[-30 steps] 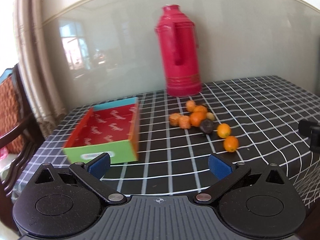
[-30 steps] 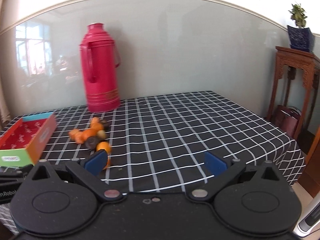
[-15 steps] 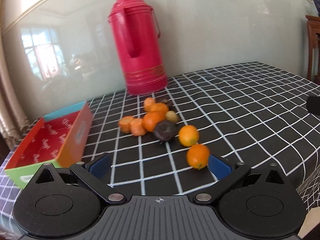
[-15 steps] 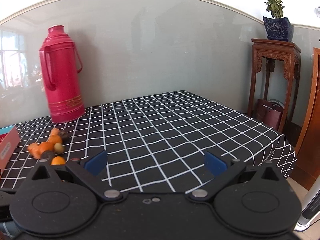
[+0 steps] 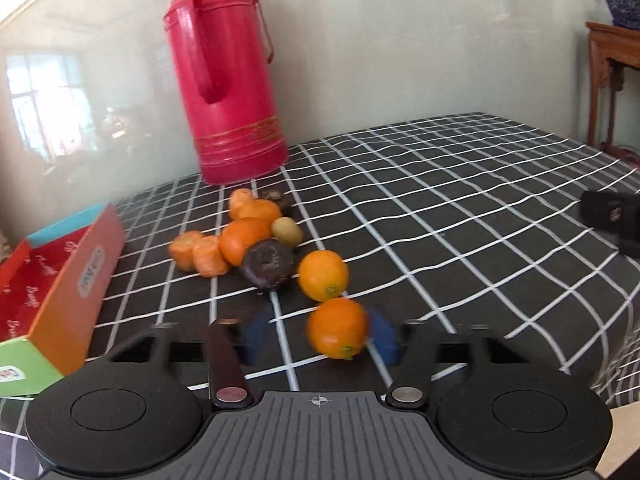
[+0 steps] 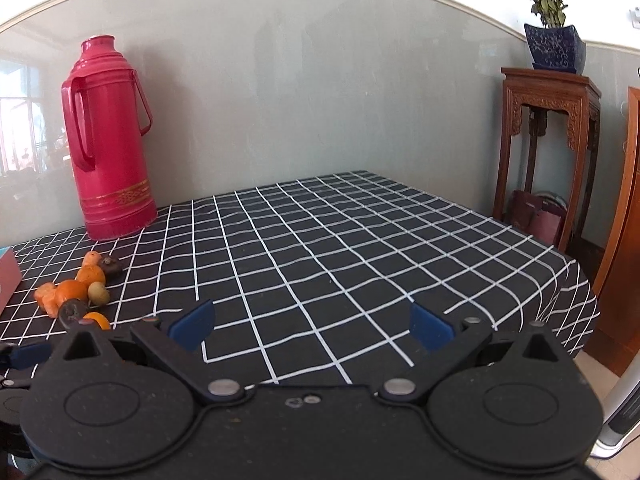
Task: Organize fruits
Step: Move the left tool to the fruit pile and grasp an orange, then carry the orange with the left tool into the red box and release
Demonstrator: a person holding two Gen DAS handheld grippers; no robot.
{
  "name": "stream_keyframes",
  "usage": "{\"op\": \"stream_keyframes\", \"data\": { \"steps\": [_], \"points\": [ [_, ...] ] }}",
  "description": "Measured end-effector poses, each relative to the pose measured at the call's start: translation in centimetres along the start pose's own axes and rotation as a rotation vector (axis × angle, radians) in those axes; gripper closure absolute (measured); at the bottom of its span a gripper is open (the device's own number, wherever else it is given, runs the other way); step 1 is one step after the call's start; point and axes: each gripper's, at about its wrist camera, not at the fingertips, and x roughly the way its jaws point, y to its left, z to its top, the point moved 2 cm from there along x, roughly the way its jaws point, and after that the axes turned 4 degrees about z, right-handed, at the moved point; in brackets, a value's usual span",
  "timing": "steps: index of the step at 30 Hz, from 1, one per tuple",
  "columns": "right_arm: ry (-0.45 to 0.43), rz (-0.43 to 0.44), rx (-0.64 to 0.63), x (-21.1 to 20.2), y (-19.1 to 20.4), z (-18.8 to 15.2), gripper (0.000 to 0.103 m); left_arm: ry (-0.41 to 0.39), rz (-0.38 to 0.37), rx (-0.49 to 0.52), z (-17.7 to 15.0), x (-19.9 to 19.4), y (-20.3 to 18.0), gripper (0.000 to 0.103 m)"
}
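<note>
Left gripper (image 5: pixel 320 340): jaws closing, blurred; the nearest orange (image 5: pixel 338 328) sits between the blue pads, against the right-hand one; a gap shows at the left-hand pad, so no full grip.
Right gripper (image 6: pixel 312 326): jaws spread wide, nothing between them, over bare tablecloth (image 6: pixel 360 240).
Fruit pile: on the checked cloth, in front of the flask. A second orange (image 5: pixel 323 269) lies just behind the nearest one; a dark round fruit (image 5: pixel 267 265) touches it on the left.
Rest of pile: a larger orange fruit (image 5: pixel 244 238), two ridged orange pieces (image 5: pixel 198 255), a small greenish fruit (image 5: pixel 287 232), all packed close together.
Box (image 5: pixel 76 276): open, red inside, orange and green walls; left of the pile, apart from it; nothing seen in the visible part.
Flask (image 5: pixel 226 76): red, upright, handle facing the camera, behind the fruit near the wall.
In the way: the second orange and dark fruit crowd the nearest orange from behind.
Room: wooden stand (image 6: pixel 550 136) with potted plant (image 6: pixel 554 36), right of the table.
</note>
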Motion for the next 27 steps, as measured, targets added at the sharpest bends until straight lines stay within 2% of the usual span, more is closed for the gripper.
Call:
{"op": "stream_keyframes", "data": {
  "steps": [1, 7, 13, 17, 20, 23, 27],
  "points": [
    [0.003, 0.002, 0.0, 0.1, 0.0, 0.0, 0.006, 0.004, -0.007, 0.0, 0.0, 0.0, -0.1, 0.071],
    [0.01, 0.01, -0.018, 0.3, 0.9, -0.3, 0.006, -0.019, -0.007, -0.002, -0.5, -0.3, 0.0, 0.072],
    [0.014, 0.037, -0.033, 0.4, 2.0, -0.5, 0.006, -0.061, 0.054, -0.022, 0.1, -1.0, 2.0, 0.072],
    [0.018, 0.067, -0.058, 0.5, 3.4, -0.6, 0.006, -0.114, 0.155, -0.054, 1.5, -2.0, 5.6, 0.072],
    [0.025, 0.099, -0.077, 0.6, 4.6, -0.7, 0.006, -0.12, 0.262, -0.076, 2.2, -1.8, 9.4, 0.072],
    [0.037, 0.141, -0.093, 0.6, 5.8, -0.9, 0.006, -0.082, 0.386, -0.116, 2.2, -0.8, 14.1, 0.072],
    [0.059, 0.194, -0.125, 0.7, 7.7, -1.1, 0.006, 0.021, 0.518, -0.21, 0.9, 1.2, 19.8, 0.072]
  ]
}}
